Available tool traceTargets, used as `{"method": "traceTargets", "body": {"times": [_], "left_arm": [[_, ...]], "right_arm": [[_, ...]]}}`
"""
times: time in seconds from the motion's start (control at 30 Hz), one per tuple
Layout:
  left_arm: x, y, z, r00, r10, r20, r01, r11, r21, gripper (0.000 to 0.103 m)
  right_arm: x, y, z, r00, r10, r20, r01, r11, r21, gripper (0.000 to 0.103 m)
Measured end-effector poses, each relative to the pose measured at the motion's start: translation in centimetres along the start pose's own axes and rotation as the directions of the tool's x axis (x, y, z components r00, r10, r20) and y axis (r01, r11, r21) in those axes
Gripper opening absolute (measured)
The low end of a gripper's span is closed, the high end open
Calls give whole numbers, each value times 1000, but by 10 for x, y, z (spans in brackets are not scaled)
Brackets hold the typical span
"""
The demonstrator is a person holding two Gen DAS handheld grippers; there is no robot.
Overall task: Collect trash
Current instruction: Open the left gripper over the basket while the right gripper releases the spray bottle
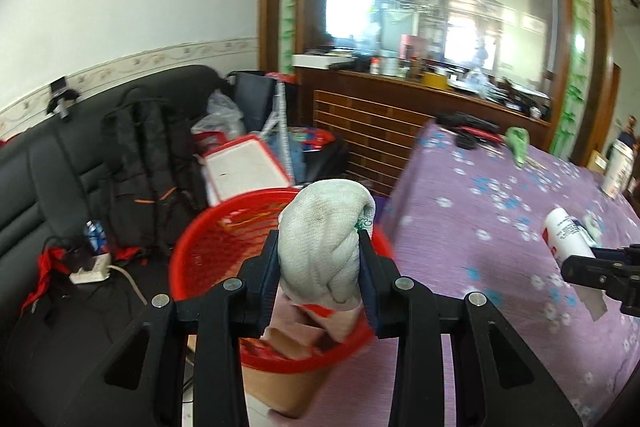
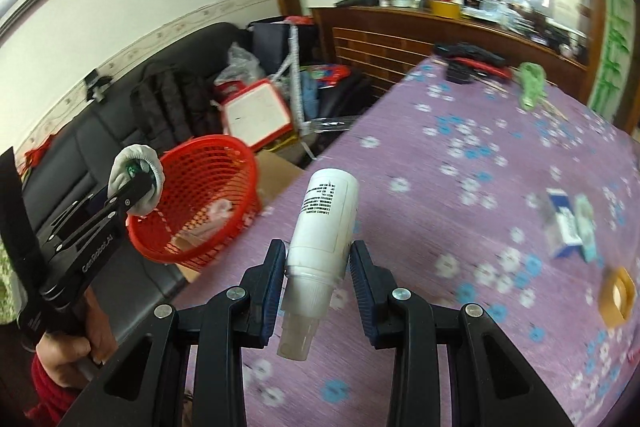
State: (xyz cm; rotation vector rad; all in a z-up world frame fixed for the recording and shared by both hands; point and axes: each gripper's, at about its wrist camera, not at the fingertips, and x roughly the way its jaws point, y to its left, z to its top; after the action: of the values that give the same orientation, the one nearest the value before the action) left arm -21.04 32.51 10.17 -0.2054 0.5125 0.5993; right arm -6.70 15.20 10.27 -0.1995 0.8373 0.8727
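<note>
My left gripper [image 1: 320, 247] is shut on a rolled dirty white cloth glove [image 1: 324, 239], held above the near rim of a red mesh basket [image 1: 192, 259] that stands beside the table's left edge. In the right wrist view the same glove [image 2: 138, 183] sits in the left gripper [image 2: 138, 187] at the basket's [image 2: 224, 187] left rim. My right gripper [image 2: 318, 259] is shut on a white plastic bottle [image 2: 326, 215], held over the purple tablecloth [image 2: 460, 187], cap end toward the camera. In the left wrist view that bottle [image 1: 566, 231] shows at the far right.
The basket [image 1: 192, 259] holds some scraps. A black sofa [image 1: 60, 167] with a backpack [image 1: 148, 167] lies to the left. On the cloth lie a blue-white packet [image 2: 564, 223], a tape roll [image 2: 618, 297], a green object [image 2: 530, 83] and black-red tools [image 2: 472, 61]. A wooden counter [image 2: 400, 27] stands behind.
</note>
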Motion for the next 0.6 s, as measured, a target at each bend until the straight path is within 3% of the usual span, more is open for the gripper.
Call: {"method": "traceTargets", "body": {"times": [0.23,0.6], "left_arm": [[16,40,1,999,9,-52,-11,999,-44,35],[30,52,0,997,15,-81,-19,999,-51,35]], "right_arm": [[28,34,23,998,64,-27,-65,997,-40,36],[76,83,56,989,134,-69,-139,987,-83,36]]}}
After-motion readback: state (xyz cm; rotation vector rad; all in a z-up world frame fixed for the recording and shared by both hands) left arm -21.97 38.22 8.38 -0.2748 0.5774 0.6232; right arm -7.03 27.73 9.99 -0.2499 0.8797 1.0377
